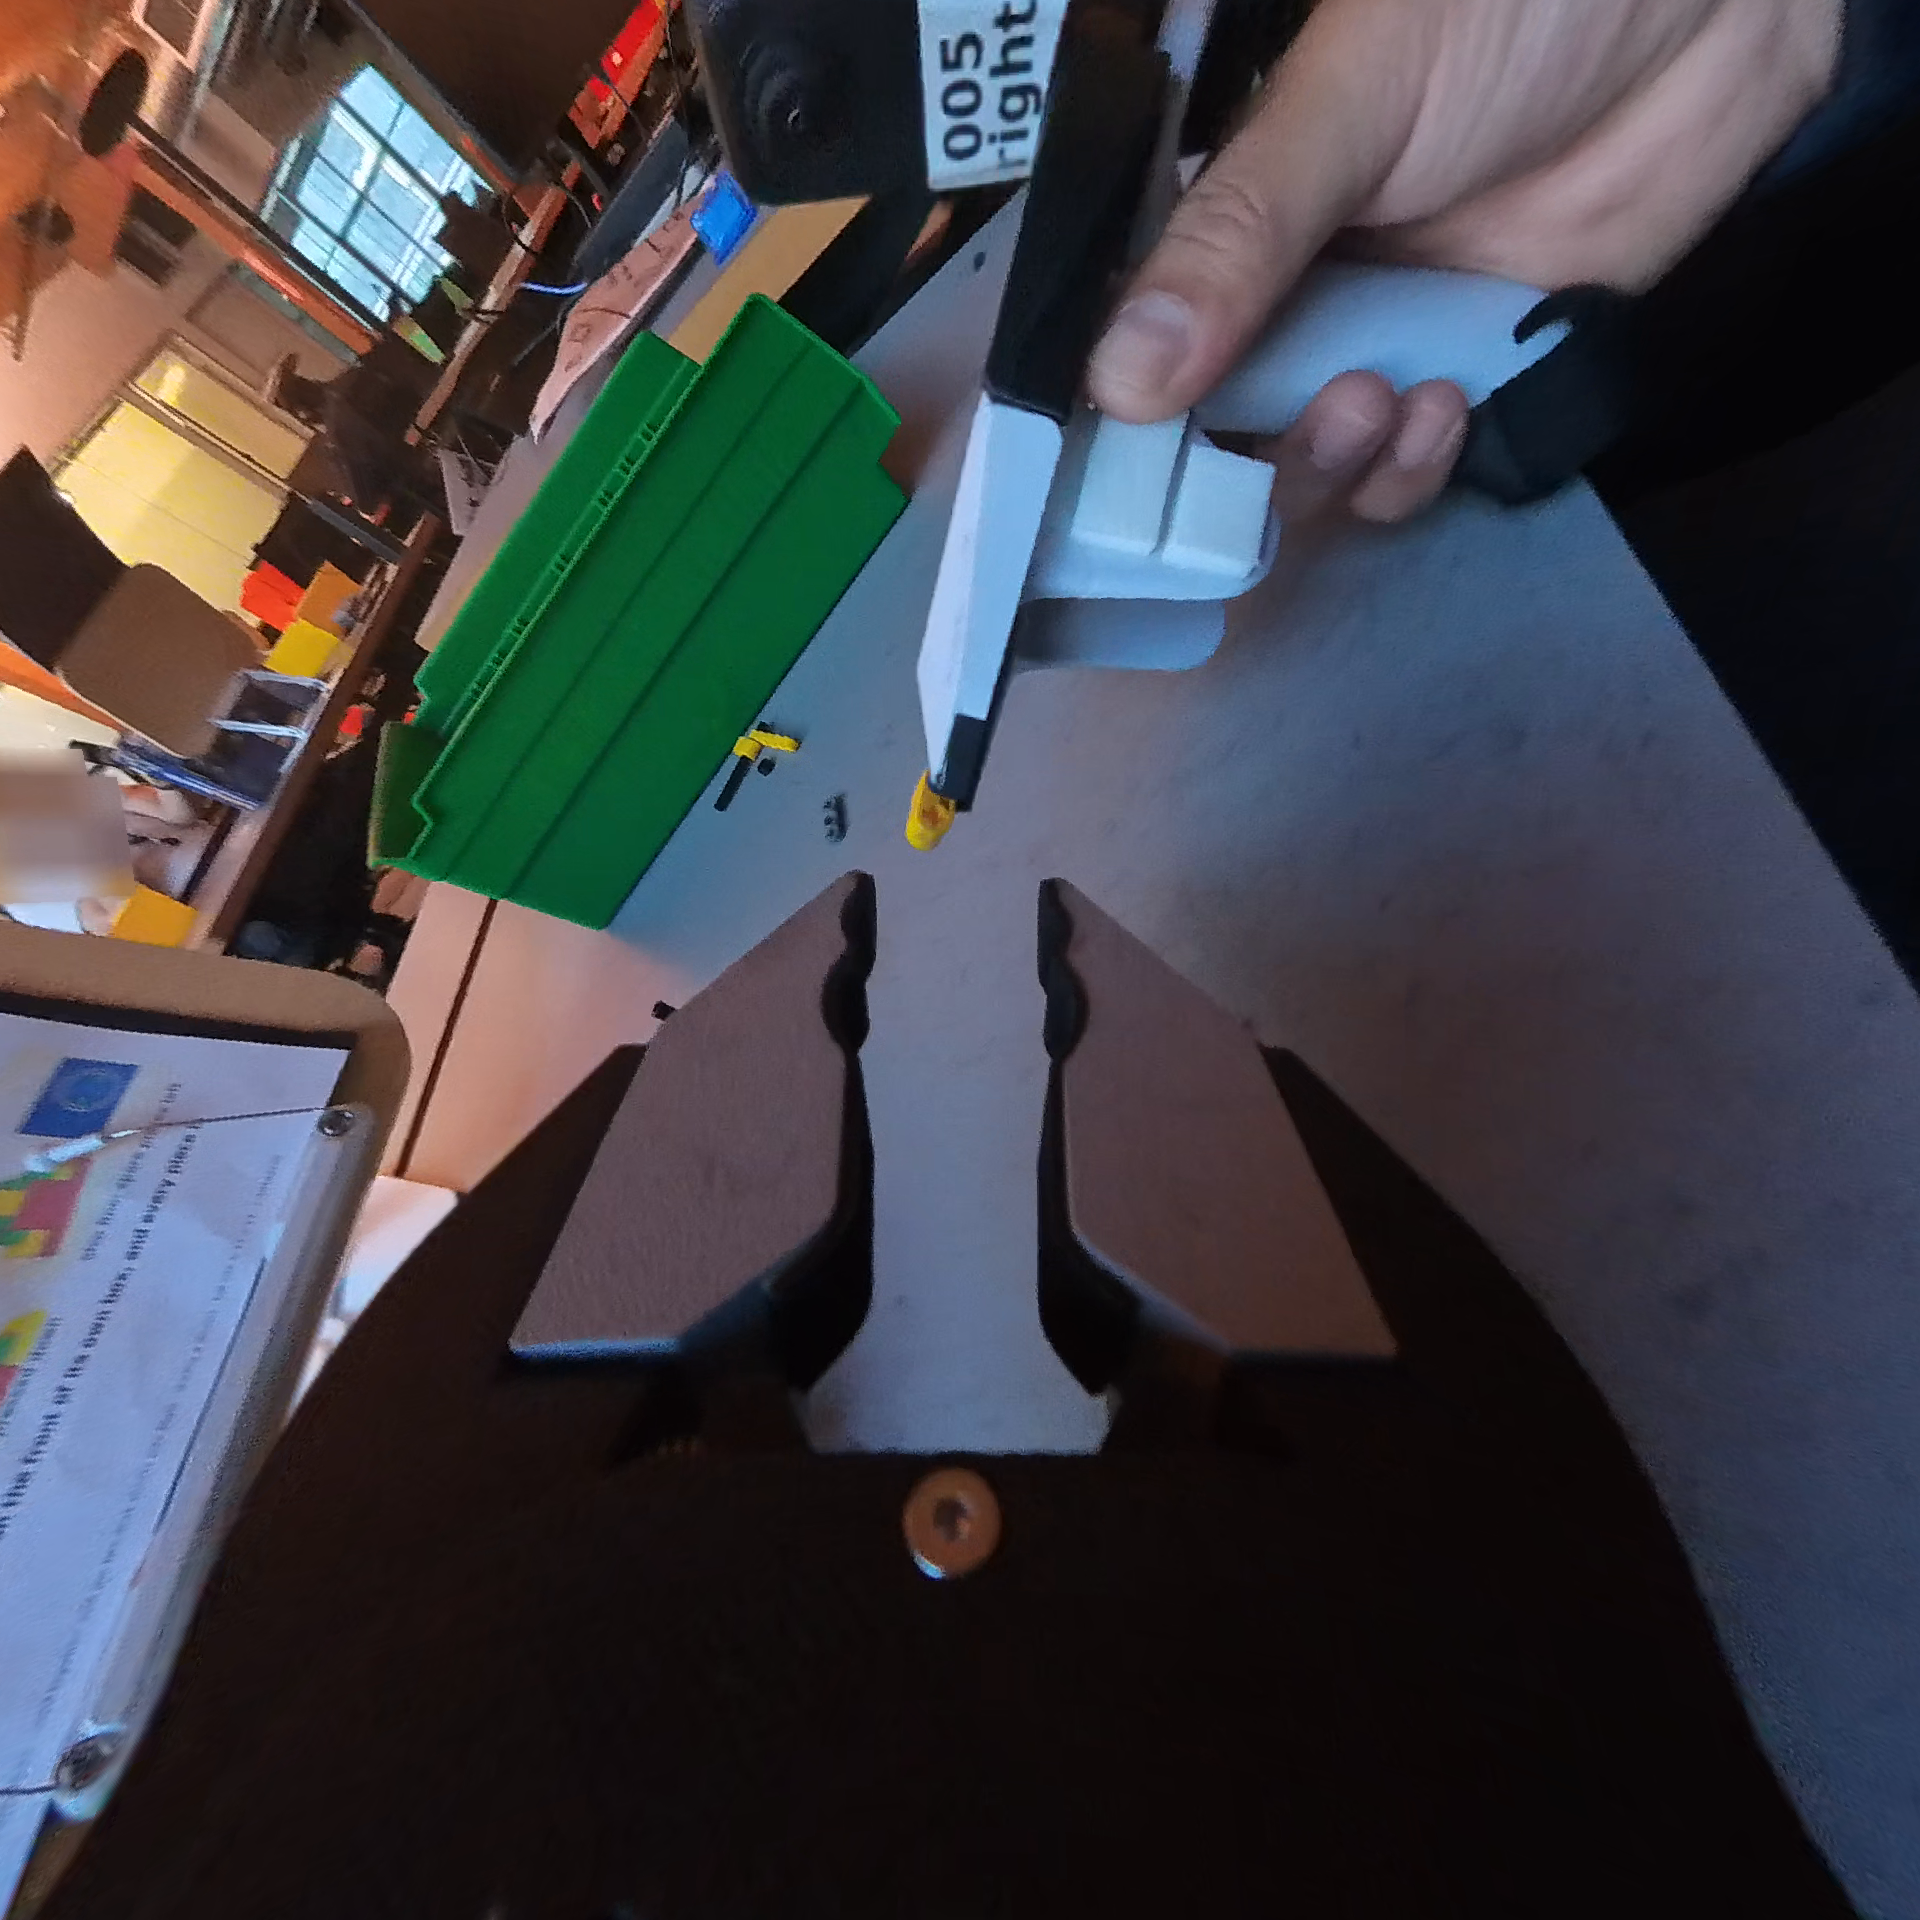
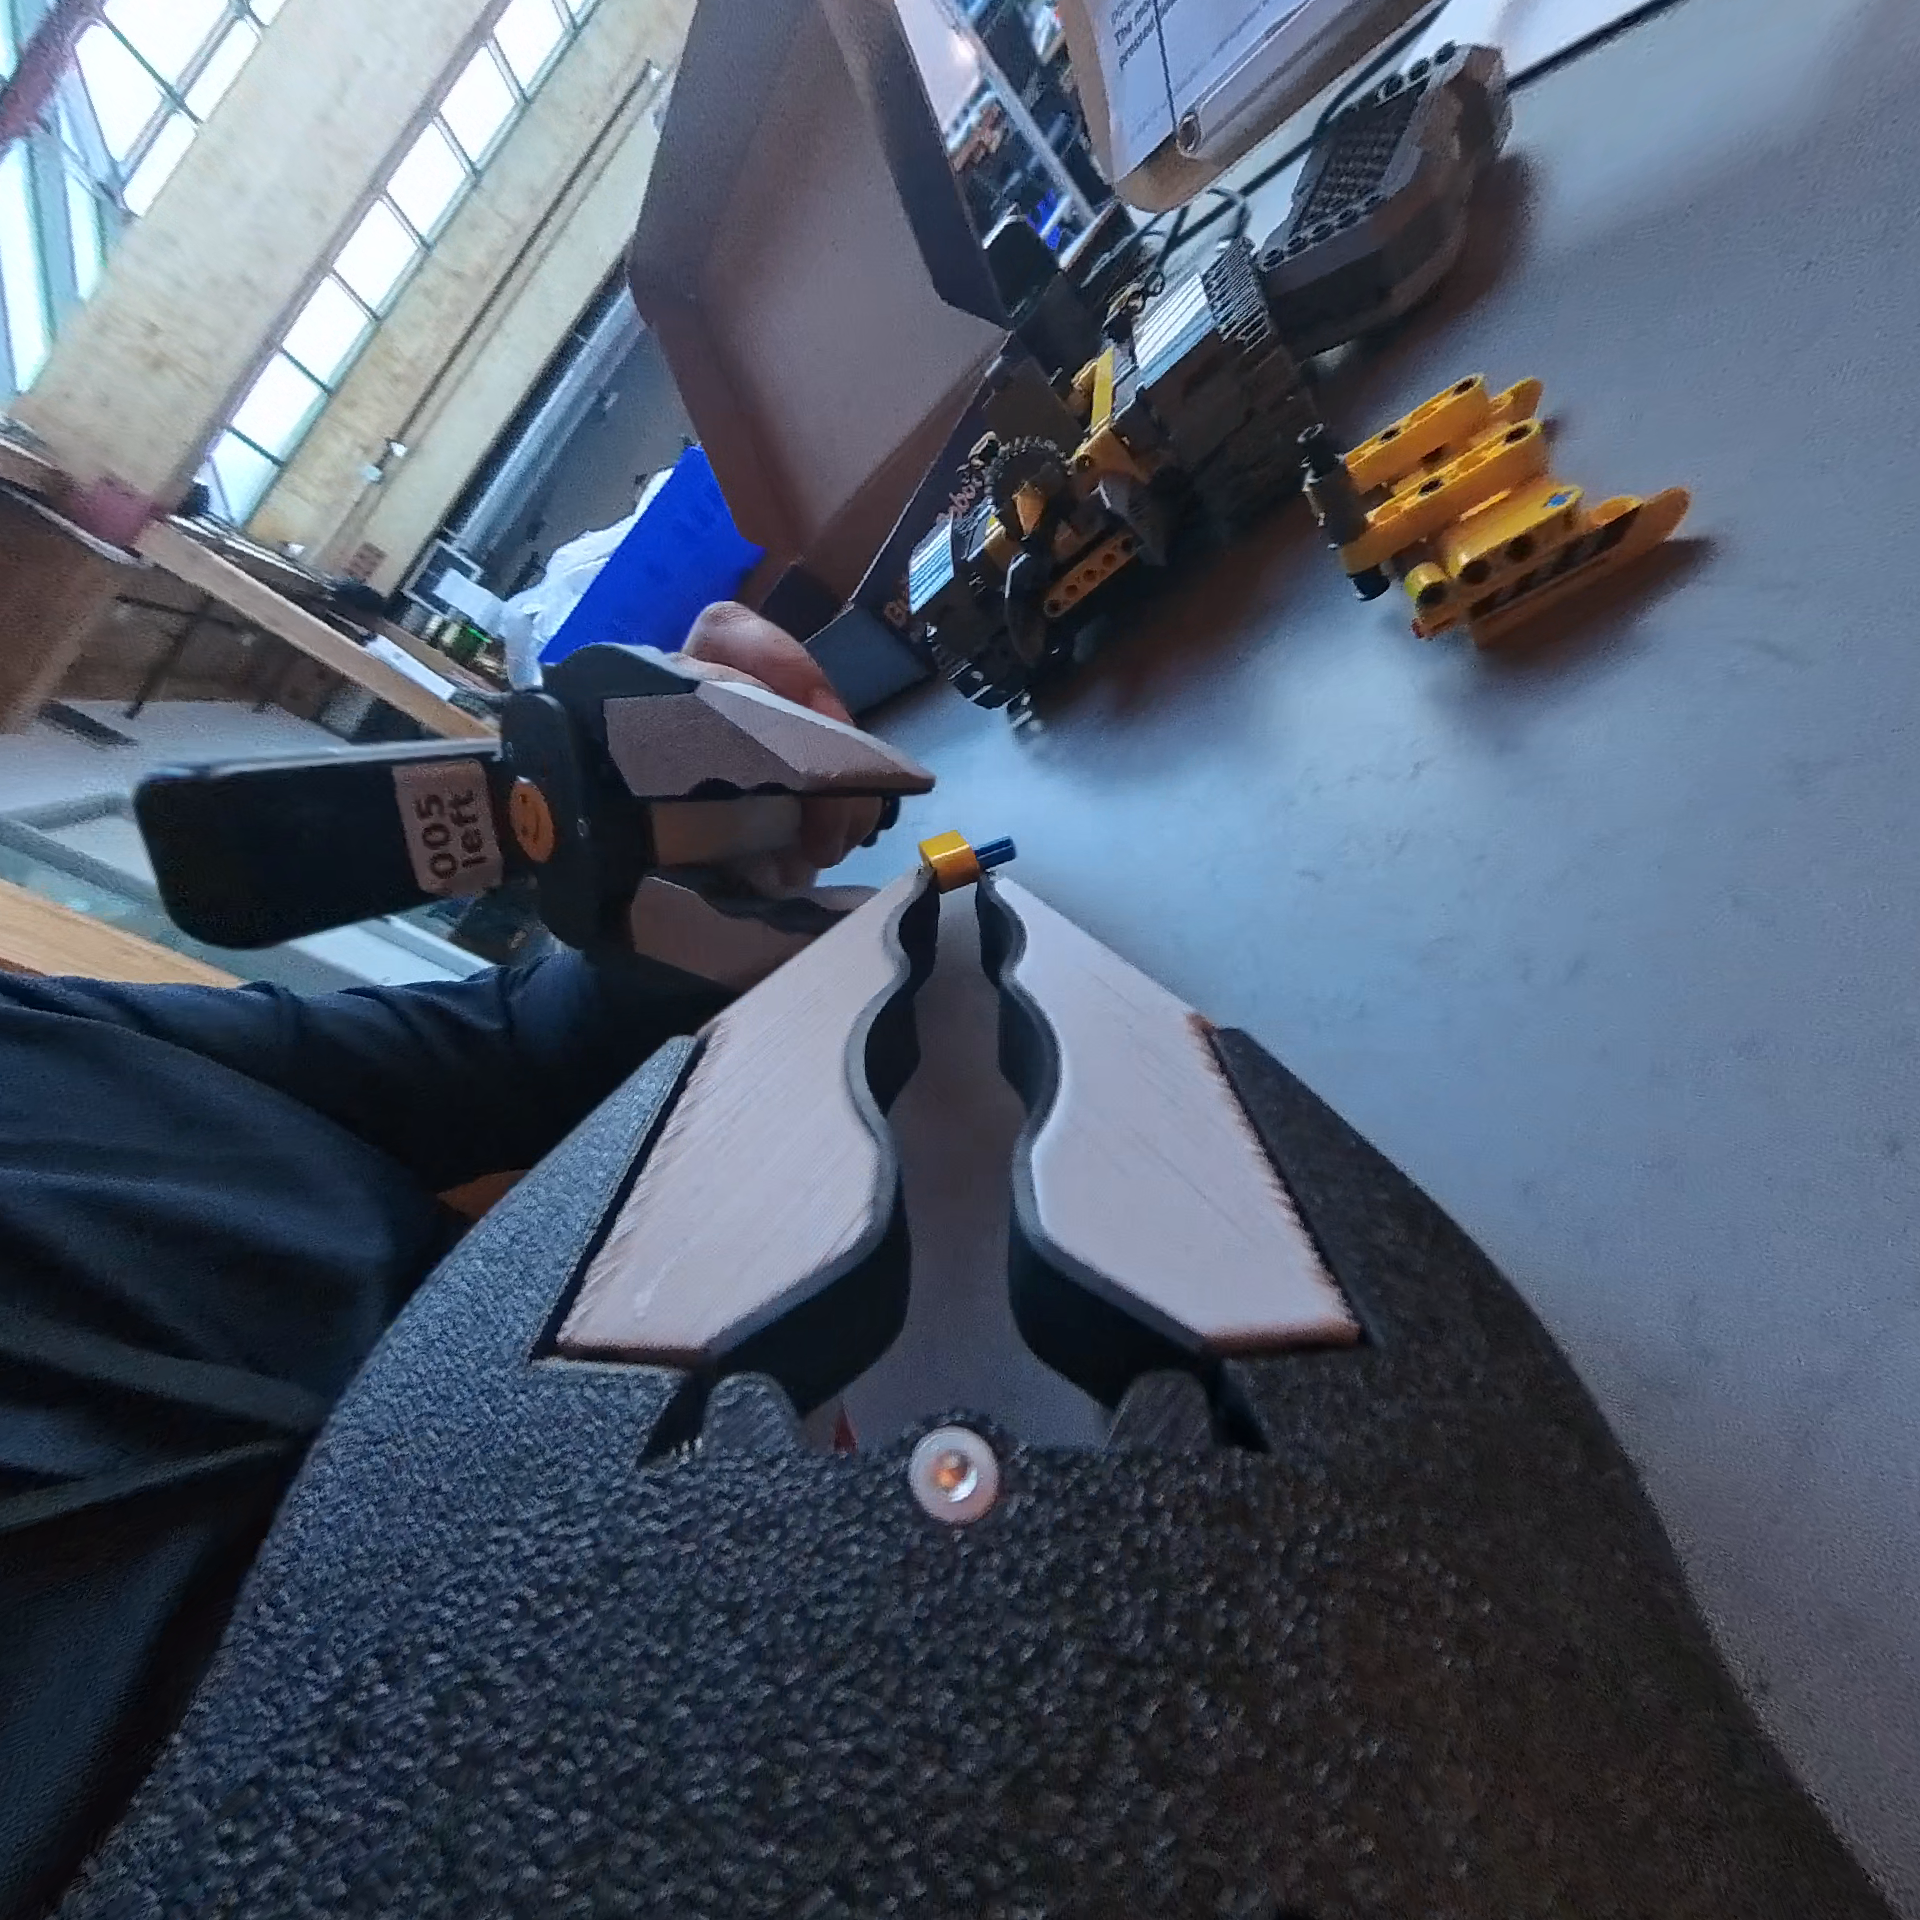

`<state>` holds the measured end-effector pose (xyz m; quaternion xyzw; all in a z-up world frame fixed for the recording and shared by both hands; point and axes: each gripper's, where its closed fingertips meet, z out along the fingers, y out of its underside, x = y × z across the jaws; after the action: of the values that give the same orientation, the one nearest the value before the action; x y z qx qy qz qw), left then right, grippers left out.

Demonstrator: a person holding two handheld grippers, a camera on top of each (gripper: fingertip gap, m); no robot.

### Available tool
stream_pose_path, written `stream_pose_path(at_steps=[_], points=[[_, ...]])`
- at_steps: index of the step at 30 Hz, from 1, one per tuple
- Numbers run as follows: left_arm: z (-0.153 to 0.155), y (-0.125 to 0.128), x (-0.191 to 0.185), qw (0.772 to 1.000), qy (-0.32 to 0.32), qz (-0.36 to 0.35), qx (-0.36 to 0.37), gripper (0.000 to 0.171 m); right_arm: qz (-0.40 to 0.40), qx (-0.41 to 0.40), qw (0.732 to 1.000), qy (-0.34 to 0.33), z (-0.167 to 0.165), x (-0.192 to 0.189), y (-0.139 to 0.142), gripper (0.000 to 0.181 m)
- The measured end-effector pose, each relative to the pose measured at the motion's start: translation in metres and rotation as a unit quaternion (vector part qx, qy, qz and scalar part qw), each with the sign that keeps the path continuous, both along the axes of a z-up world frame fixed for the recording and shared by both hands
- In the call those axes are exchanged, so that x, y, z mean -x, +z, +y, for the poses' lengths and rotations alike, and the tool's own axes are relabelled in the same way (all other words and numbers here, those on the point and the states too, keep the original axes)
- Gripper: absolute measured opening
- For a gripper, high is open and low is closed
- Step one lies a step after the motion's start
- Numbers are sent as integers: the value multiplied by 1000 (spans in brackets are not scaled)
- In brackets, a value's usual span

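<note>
Tall windows (image 2: 312, 312); grey table (image 2: 1558, 935); daylight

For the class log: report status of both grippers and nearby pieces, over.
Right gripper shut on small yellow piece. Left gripper open, empty, facing it. Green bin and yellow brick assembly stand apart.

The left gripper (image 1: 956, 914) hangs above the desk with its jaws parted and nothing between them. The right gripper (image 2: 958, 883) has its jaws nearly together, pinching a small yellow piece (image 2: 948, 858) at the very tips. A bare hand (image 1: 1455, 208) grips the right gripper's white handle, thumb on top, dark sleeve at the wrist.
</note>
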<state>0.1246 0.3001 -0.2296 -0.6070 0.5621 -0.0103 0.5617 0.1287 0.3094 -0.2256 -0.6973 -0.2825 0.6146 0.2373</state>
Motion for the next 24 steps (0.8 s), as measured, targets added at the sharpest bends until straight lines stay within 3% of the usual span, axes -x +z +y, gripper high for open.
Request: stream_pose_path(at_steps=[11, 17, 21, 24], points=[[-7, -2, -5, 995, -24, 53, -77, 15, 20, 74, 996, 47, -16, 7, -5, 4], [-9, -5, -7, 995, -31, 63, -74, 6, 10, 73, 995, 60, -23, 10, -7, 4], [-11, -8, -7, 999, -37, 30, 3, 6, -18, 22, 998, 61, -26, 9, -10, 5], [-15, -5, -10, 994, -51, -38, 85, 5, -59, -104, 991, 68, -33, 4, -7, 12]])
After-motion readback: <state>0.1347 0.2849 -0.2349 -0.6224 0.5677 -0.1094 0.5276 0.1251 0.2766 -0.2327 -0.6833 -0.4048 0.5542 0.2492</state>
